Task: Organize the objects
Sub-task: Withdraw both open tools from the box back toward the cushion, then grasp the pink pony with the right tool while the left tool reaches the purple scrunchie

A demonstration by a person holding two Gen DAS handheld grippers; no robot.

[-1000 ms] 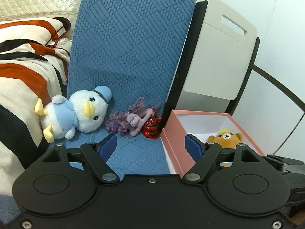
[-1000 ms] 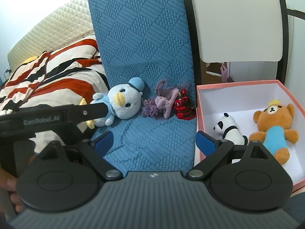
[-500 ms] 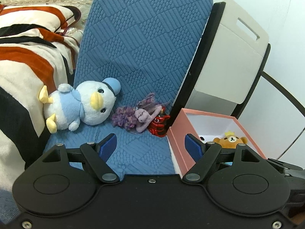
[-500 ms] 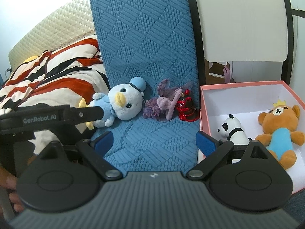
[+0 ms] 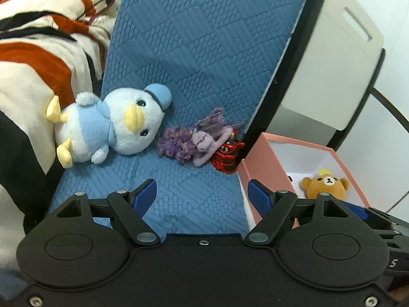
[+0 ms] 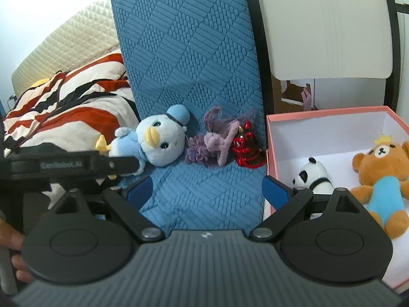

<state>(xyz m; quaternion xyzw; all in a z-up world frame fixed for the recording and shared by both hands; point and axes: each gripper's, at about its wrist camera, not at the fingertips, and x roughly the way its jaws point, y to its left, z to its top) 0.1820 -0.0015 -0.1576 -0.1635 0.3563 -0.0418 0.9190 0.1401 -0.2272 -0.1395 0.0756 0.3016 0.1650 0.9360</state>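
**Three toys on the blue mat, two in the pink box**

Left wrist view: the left gripper is spread and empty above the quilted blue mat. A white-and-blue plush penguin, purple-haired doll and red figurine lie there beside the pink cardboard box.

Right wrist view: the right gripper is spread, empty. A plush panda and brown teddy bear sit inside the box.
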